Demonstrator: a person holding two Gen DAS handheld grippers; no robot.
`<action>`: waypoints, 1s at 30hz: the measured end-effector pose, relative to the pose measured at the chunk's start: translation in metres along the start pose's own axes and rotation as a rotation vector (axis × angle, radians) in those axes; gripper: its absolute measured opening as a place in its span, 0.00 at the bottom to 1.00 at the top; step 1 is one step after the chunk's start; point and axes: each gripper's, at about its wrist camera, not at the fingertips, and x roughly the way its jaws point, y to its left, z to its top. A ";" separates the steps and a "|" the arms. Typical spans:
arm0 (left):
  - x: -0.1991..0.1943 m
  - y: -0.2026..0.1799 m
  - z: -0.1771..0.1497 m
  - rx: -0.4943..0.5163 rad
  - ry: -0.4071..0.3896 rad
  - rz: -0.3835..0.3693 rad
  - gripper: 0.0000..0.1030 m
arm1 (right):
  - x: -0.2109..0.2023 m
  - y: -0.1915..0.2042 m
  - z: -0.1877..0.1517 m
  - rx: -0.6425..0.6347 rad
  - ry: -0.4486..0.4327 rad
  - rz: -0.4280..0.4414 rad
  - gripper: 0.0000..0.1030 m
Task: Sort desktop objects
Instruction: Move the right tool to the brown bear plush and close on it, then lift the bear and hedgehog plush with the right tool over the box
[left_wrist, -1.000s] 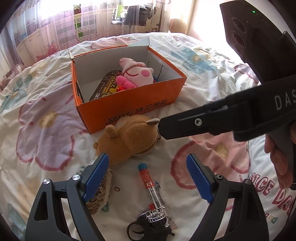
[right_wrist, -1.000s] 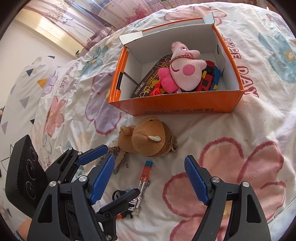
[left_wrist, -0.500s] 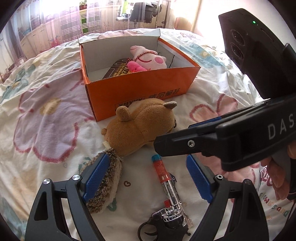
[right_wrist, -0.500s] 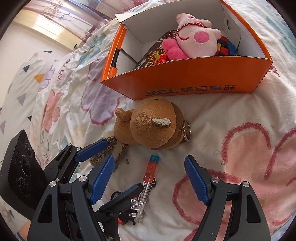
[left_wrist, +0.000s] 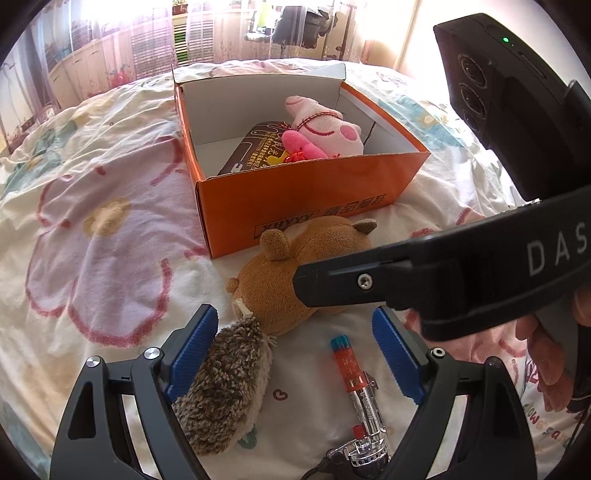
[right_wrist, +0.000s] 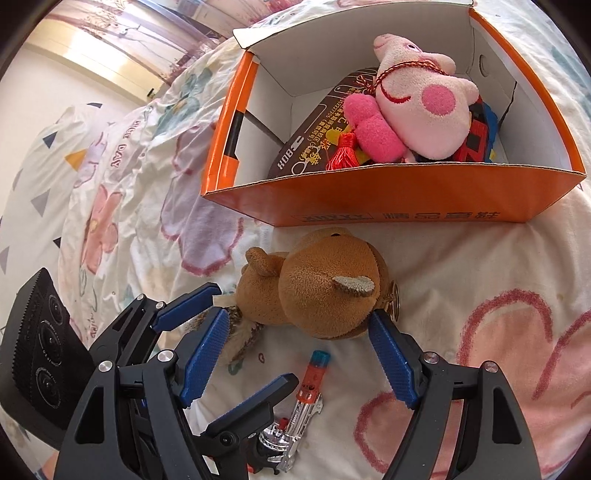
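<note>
Sorting partly done: pig (right_wrist: 424, 99) and packet (right_wrist: 314, 147) lie in box (right_wrist: 406, 214); bear (right_wrist: 317, 291), hedgehog (left_wrist: 225, 384), toy gun (left_wrist: 358, 406) remain on bed (left_wrist: 92, 240). Both grippers, left (left_wrist: 295, 358) and right (right_wrist: 295, 354), gape empty; right straddles bear.

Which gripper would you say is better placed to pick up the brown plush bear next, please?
Probably the right. The right gripper is open, its fingers flanking the near side of the brown plush bear. The left gripper, also open, sits lower, framing the hedgehog plush and the toy gun.
</note>
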 end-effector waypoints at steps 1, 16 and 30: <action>0.002 0.002 0.000 -0.003 0.003 0.001 0.84 | 0.001 -0.002 0.002 0.006 0.000 -0.004 0.76; 0.038 0.014 0.009 -0.026 0.060 -0.011 0.84 | 0.027 -0.023 0.015 0.062 0.028 -0.017 0.83; 0.040 0.022 0.005 -0.060 0.067 -0.074 0.67 | 0.031 -0.022 0.015 0.048 0.030 -0.009 0.75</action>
